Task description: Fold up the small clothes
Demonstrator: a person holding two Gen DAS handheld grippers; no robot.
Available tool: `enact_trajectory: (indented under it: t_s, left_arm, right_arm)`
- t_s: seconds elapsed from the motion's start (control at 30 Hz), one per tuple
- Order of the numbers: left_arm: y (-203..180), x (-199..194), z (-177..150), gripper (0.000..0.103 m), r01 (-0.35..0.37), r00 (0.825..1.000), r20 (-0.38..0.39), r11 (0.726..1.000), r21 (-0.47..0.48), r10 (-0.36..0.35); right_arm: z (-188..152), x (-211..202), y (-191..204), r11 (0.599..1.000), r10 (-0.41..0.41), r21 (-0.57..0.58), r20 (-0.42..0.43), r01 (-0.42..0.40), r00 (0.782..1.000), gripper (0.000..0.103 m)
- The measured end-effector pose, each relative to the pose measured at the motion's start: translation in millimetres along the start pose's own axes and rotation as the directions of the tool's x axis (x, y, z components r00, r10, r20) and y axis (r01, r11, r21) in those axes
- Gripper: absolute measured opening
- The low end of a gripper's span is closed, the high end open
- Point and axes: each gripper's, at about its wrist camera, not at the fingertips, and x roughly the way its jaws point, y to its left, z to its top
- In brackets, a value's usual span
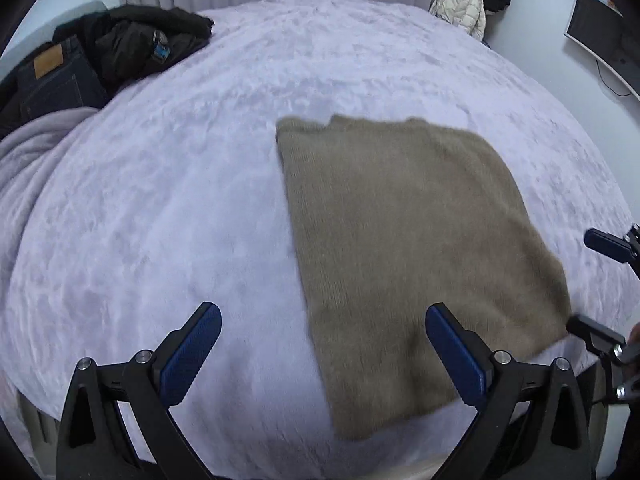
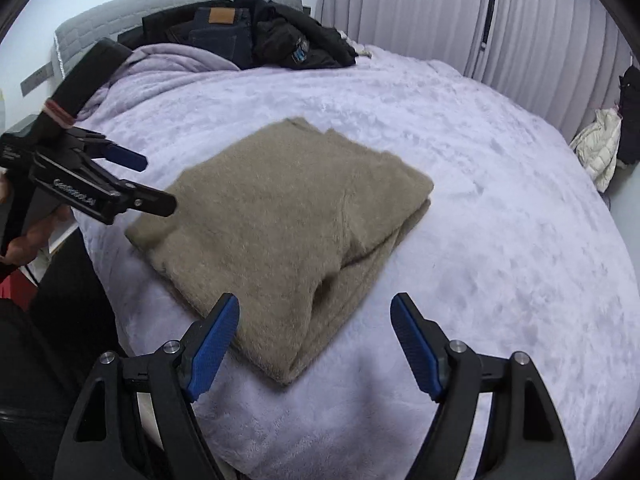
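A tan fuzzy knit garment lies folded into a flat rectangle on the lilac plush bedspread; it also shows in the right wrist view, with stacked layers at its right edge. My left gripper is open and empty, hovering above the garment's near left edge; it appears in the right wrist view just off the garment's left corner. My right gripper is open and empty above the garment's near corner; it shows at the right edge of the left wrist view.
A pile of dark jeans and a black jacket lies at the head of the bed, beside a bunched lilac blanket. A white puffer jacket hangs near the curtains. A monitor is on the right wall.
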Motion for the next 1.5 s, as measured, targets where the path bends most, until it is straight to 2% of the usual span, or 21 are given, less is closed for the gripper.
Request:
enact_trajectory:
  t_s: [0.1,0.17,0.23,0.33,0.5,0.63,0.73,0.83,0.97,1.0,1.07,1.13,1.2,1.3,1.37,1.5]
  left_arm:
    - [-2,24,41,0.103,-0.085,0.996,-0.004,0.996,-0.007,0.085]
    - [-2,51,55,0.103,-0.123,0.991,-0.048,0.992,-0.002,0.123]
    - [-1,73,55,0.103,-0.119,0.988,-0.099,0.993,0.006,0.119]
    - [-2,81,50,0.103,-0.108,0.989,-0.103,0.994,-0.004,0.107]
    - [-7,84,46,0.103,-0.113,0.990,-0.083,0.993,0.027,0.115]
    - [1,73,36,0.103,-0.085,0.992,-0.097,0.996,0.005,0.085]
    - [1,43,27,0.103,-0.091,0.993,-0.075,0.996,0.007,0.091]
    - [-12,12,16,0.103,-0.060,0.997,-0.035,0.997,0.049,0.062]
    - [-31,0,2,0.103,-0.011,0.998,-0.055,0.997,0.080,0.015]
    - [-34,3,-1,0.103,-0.027,0.998,-0.062,0.996,0.080,0.032]
    - [-32,19,-6,0.103,-0.113,0.988,-0.101,0.991,0.068,0.119]
    - [-24,30,-13,0.103,-0.092,0.986,-0.134,0.995,0.026,0.095]
    - [-18,37,-21,0.103,-0.079,0.984,-0.162,0.997,-0.002,0.077]
    - [-18,34,-33,0.103,-0.083,0.982,-0.168,0.997,-0.007,0.080]
    - [-22,24,-39,0.103,-0.104,0.981,-0.162,0.995,0.013,0.104]
    - [-35,3,-44,0.103,-0.084,0.987,-0.133,0.996,0.037,0.088]
  right_arm:
    - [30,-1,-4,0.998,0.060,-0.023,0.062,-0.058,0.996,0.082]
    - [45,17,-3,0.991,0.130,-0.038,0.046,-0.128,0.990,0.082]
    - [52,45,1,0.987,0.154,-0.047,-0.005,-0.154,0.988,0.082]
    - [47,85,2,0.991,0.124,-0.034,-0.106,-0.128,0.987,0.083]
    - [37,88,-5,0.989,0.149,0.010,-0.080,-0.149,0.986,0.084]
    - [21,71,-8,0.994,0.113,0.013,-0.088,-0.112,0.990,0.084]
    - [5,48,-16,0.997,0.070,0.052,-0.128,-0.063,0.989,0.084]
    - [-2,8,-20,0.996,0.033,0.083,-0.070,-0.027,0.997,0.084]
    - [9,-23,-8,0.997,0.009,0.073,-0.033,-0.007,0.999,0.085]
    - [14,-23,-3,0.998,0.017,0.064,-0.031,-0.015,0.999,0.085]
    - [21,-19,9,1.000,0.006,0.019,-0.023,-0.006,1.000,0.085]
    - [24,1,21,0.999,-0.031,-0.026,-0.045,0.030,0.999,0.085]
    - [20,26,24,0.999,-0.035,-0.034,-0.092,0.032,0.995,0.084]
    - [5,56,14,0.997,-0.067,0.024,-0.213,0.073,0.975,0.084]
    - [-3,48,-2,0.990,0.003,0.135,-0.208,0.026,0.978,0.085]
    - [-6,10,-2,0.990,-0.055,0.119,-0.164,0.075,0.985,0.085]
